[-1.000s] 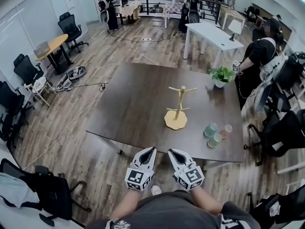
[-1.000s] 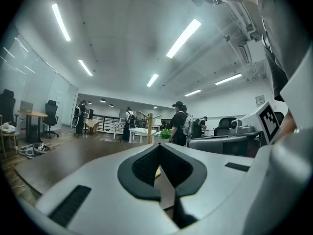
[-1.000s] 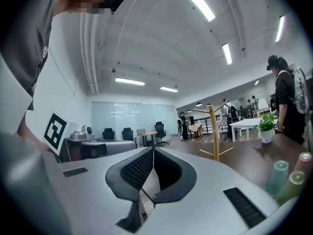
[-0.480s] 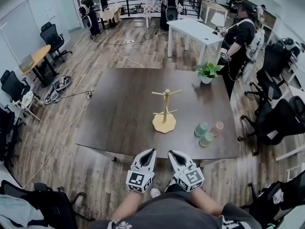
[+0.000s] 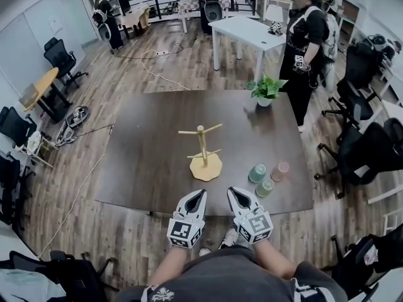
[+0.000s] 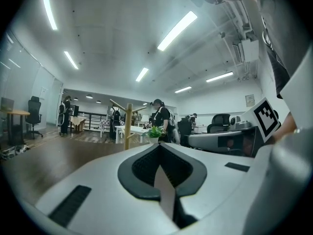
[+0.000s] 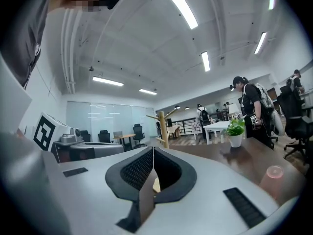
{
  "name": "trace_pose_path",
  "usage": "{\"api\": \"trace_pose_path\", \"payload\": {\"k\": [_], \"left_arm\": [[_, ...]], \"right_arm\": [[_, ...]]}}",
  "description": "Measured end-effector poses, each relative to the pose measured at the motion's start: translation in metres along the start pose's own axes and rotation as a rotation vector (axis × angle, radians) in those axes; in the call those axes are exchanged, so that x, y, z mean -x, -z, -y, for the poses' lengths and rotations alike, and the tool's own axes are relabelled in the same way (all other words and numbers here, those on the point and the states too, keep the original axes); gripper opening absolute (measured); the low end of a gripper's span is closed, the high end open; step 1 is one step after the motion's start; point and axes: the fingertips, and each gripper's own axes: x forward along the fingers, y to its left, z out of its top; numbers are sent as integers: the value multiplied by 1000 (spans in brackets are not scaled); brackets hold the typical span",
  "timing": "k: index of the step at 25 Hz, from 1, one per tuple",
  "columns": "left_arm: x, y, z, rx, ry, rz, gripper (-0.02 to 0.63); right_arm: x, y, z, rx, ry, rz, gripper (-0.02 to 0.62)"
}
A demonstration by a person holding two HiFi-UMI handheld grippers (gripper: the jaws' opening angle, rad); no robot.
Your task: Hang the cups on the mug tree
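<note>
A wooden mug tree (image 5: pixel 203 151) stands on the dark table (image 5: pixel 151 156), its pegs bare; it also shows in the left gripper view (image 6: pixel 128 125) and the right gripper view (image 7: pixel 163 128). Three cups sit to its right near the front edge: a green cup (image 5: pixel 256 173), a pink cup (image 5: pixel 283 168) and a pale green cup (image 5: pixel 265 187). The pink cup (image 7: pixel 272 178) appears low right in the right gripper view. My left gripper (image 5: pixel 200 197) and right gripper (image 5: pixel 232 194) hover side by side at the table's front edge, both shut and empty.
A potted plant (image 5: pixel 265 90) stands at the table's far right corner. A person in black (image 5: pixel 306 36) stands beyond it by a white table (image 5: pixel 249 30). Office chairs (image 5: pixel 362 159) crowd the right side, and cables (image 5: pixel 82 181) trail over the floor at left.
The view has swung and the table with tree and cups now lies closer and more central. Both grippers stay shut, side by side, at the table's front edge.
</note>
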Motion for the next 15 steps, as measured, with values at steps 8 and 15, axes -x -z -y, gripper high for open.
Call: {"api": "trace_pose_path", "payload": {"k": [8, 15], "left_arm": [[-51, 4, -15, -32, -29, -27, 5], [-69, 12, -19, -13, -23, -43, 5]], "right_arm": [[-11, -6, 61, -57, 0, 54, 26], [-23, -4, 77, -23, 5, 28, 26]]}}
